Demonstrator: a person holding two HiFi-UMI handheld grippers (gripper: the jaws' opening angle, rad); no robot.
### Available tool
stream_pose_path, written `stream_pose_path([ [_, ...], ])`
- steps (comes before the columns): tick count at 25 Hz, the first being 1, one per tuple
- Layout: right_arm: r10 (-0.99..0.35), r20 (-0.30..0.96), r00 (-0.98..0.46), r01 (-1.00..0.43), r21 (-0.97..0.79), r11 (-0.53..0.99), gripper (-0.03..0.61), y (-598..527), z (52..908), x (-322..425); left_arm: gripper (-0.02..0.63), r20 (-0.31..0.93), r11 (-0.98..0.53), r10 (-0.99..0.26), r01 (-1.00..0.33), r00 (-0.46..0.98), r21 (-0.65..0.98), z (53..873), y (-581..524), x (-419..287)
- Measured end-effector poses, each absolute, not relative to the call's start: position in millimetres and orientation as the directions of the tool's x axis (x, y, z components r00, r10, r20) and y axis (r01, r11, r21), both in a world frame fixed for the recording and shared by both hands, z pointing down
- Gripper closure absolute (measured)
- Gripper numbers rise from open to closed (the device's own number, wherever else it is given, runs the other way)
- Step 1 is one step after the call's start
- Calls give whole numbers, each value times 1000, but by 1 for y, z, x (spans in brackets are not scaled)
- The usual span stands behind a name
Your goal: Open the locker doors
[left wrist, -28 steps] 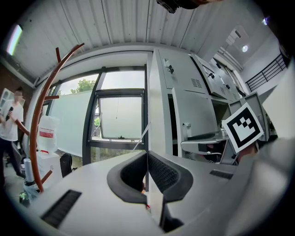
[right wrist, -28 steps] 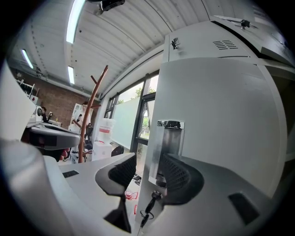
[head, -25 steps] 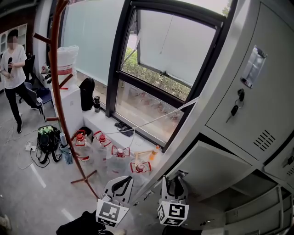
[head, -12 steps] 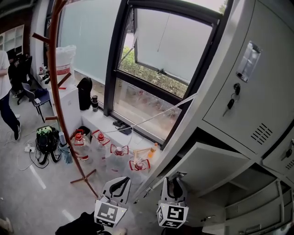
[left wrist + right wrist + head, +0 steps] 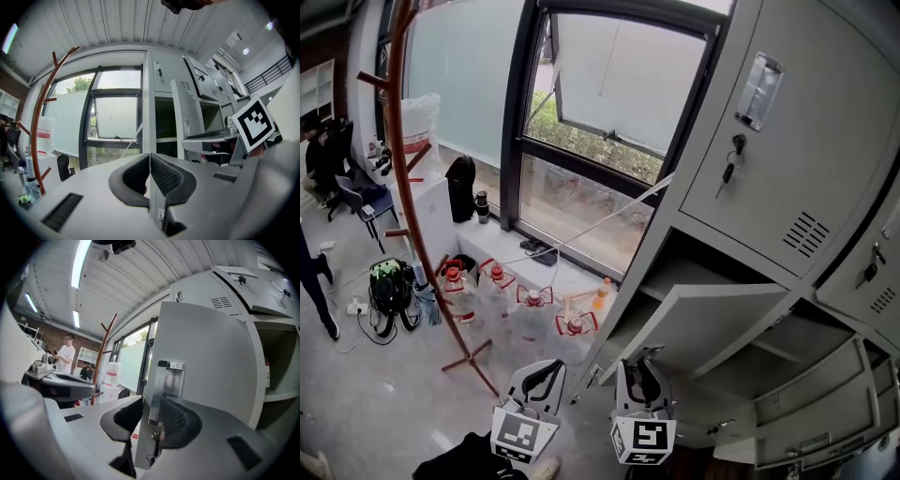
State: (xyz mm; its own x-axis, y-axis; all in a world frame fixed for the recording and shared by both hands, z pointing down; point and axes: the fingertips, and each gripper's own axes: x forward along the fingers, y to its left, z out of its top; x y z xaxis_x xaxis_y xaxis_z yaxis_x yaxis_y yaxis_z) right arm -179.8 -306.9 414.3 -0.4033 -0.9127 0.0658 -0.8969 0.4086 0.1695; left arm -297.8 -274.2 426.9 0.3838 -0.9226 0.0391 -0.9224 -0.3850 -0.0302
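Right tongs (image 5: 149, 414) closing on edge of open grey locker door (image 5: 206, 362), left tongs (image 5: 149, 174) together

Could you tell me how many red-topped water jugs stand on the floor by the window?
4: the leftmost water jug, a second, a third, and the rightmost beside the orange bottle. Others may be hidden.

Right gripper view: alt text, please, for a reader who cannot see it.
The jaws of the right gripper are closing on the edge of an open grey locker door. Beyond, at left, are a reddish coat stand and a person in a white shirt.
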Motion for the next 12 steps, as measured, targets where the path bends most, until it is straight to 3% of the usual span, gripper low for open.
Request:
stream_pose_path([
  [12,-899,69,-433,-884,162,438,440,-239,416,-143,589,44,-411,-911,-910,409,-56,424,-205,-248],
])
